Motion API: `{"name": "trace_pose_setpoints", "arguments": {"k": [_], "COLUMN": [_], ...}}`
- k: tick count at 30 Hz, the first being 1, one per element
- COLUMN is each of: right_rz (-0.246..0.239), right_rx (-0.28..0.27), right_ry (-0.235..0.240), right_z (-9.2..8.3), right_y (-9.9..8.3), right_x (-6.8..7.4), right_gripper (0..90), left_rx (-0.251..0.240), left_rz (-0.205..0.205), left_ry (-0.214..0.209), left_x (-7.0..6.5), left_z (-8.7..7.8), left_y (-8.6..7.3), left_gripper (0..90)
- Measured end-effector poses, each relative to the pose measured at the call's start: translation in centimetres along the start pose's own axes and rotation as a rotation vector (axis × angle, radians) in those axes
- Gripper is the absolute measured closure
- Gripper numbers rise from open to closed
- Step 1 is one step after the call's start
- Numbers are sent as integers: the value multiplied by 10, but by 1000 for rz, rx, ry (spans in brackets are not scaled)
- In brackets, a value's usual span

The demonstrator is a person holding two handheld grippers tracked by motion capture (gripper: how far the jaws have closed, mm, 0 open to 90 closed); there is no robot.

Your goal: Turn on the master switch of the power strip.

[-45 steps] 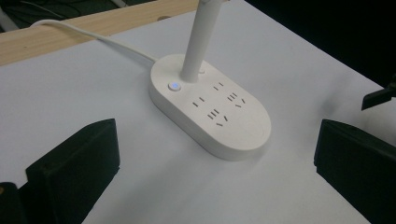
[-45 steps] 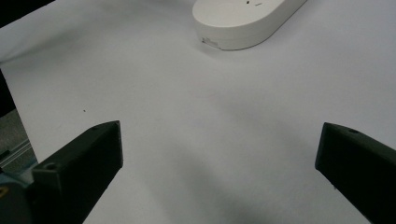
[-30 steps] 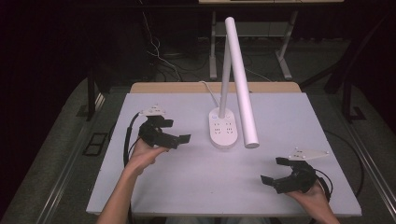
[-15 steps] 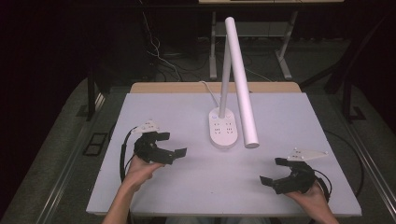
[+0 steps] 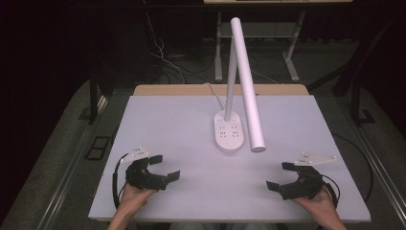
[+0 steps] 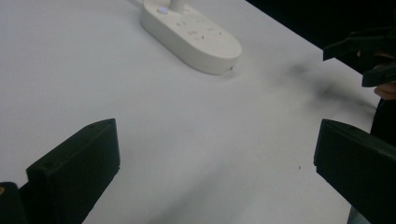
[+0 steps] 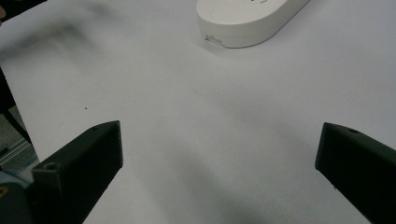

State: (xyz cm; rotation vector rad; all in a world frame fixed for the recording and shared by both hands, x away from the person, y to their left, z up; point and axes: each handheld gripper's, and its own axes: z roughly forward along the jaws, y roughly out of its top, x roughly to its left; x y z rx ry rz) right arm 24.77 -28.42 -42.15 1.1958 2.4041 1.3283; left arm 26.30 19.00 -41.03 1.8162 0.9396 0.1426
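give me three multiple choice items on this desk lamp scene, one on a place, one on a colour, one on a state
1. Where does the lamp base stand on the table?
A. right of the middle, toward the far edge
B. at the near left corner
C. under the right gripper

2. What colour is the lamp?
A. black
B. white
C. red

3. How do the fingers of the left gripper and the right gripper stand?
A. both shut on the lamp
B. left shut, right open
C. both open, holding nothing

Answers: 1 A, the high view shows the base beyond both grippers; 2 B, base, stem and lamp head are all white; 3 C, each gripper view shows wide-spread fingers over bare table.
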Motion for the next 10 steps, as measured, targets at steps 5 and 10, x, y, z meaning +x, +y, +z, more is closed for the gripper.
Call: {"name": "trace_pose_setpoints", "arguments": {"k": [5, 10], "right_rz": [0, -2], "right_rx": [2, 0], "right_ry": [2, 3], "right_z": [0, 1], "right_y": [0, 0], "right_x": [1, 2], "right_gripper": [1, 1], "left_rx": [0, -26], "left_rz": [-8, -15], "left_ry": [14, 18], "left_x": [-1, 0], "left_z": [-8, -11], "left_y": [-13, -23], "left_gripper": [0, 0]}}
